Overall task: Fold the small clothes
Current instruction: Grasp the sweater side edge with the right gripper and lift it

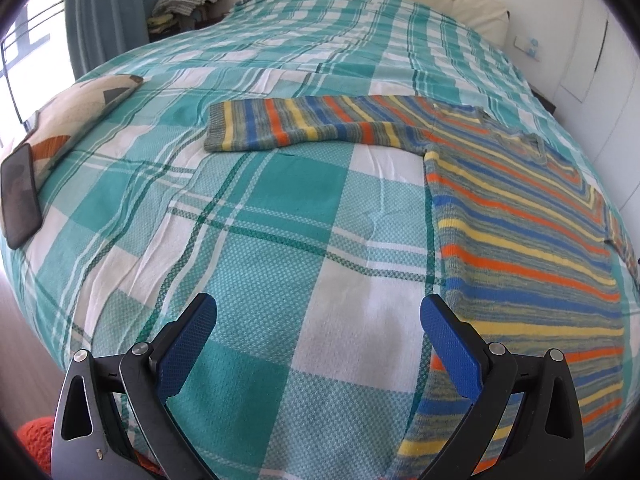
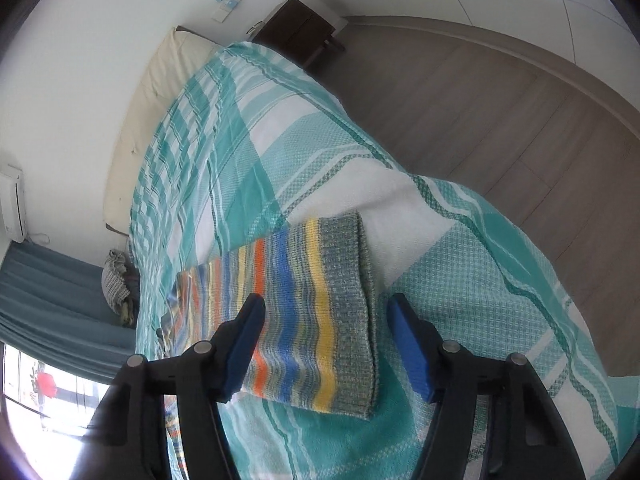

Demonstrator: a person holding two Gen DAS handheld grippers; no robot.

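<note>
Right gripper [image 2: 326,344] sits unclenched around the sweater's [image 1: 520,216] cuff [image 2: 352,320] mid-frame, probably lining up a fold; left gripper [image 1: 318,344] hangs released.

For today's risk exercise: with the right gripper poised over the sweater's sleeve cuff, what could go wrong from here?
1. The right gripper straddles the cuff, pads apart; closing could pinch the bedspread too.
2. The sleeve lies near the bed's edge and might slide off.
3. The left gripper holds nothing, so the sweater may shift.

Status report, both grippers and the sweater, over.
Left gripper open over bare bedspread. Right gripper open, sleeve cuff between jaws, not pinched. Striped sweater flat, unfolded. Nothing in the way.
</note>
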